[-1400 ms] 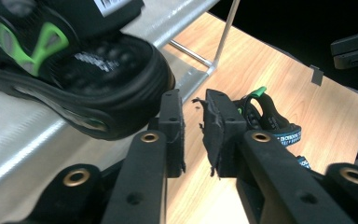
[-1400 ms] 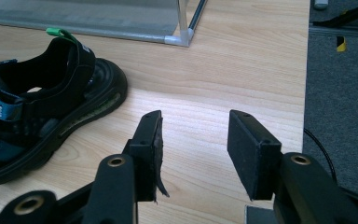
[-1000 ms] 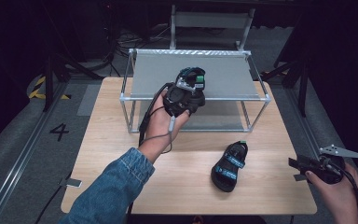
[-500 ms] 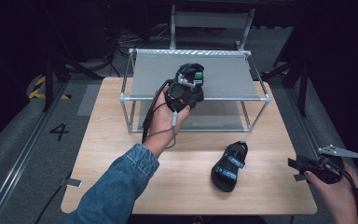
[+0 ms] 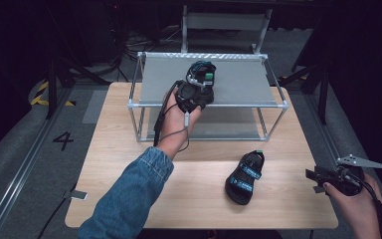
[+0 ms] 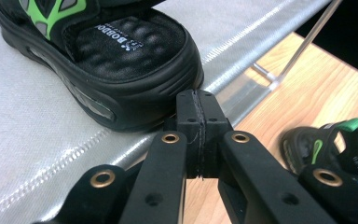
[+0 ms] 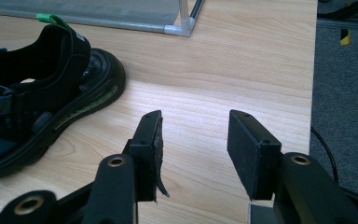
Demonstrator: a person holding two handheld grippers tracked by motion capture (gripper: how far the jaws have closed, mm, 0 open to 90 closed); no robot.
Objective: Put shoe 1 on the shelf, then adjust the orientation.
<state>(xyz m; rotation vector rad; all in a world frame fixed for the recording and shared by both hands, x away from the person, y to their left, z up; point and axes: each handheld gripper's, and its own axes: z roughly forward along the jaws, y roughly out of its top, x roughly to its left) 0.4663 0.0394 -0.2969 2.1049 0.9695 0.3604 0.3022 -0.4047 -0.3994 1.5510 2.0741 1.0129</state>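
Sandal on the rack's top shelf, its upper part cut off in my left gripper view. Left gripper jaws pressed together, empty, tips touching its sole. Right gripper gapes over bare table, holding nothing.

"BOBDOG" on sandal insole; "4" on floor.

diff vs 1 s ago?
The left gripper, jaws shut and empty, has crept a little toward the rack's right side by the sandal on the shelf. Unchanged: right gripper open at the table edge, sandal on the table where it lay.
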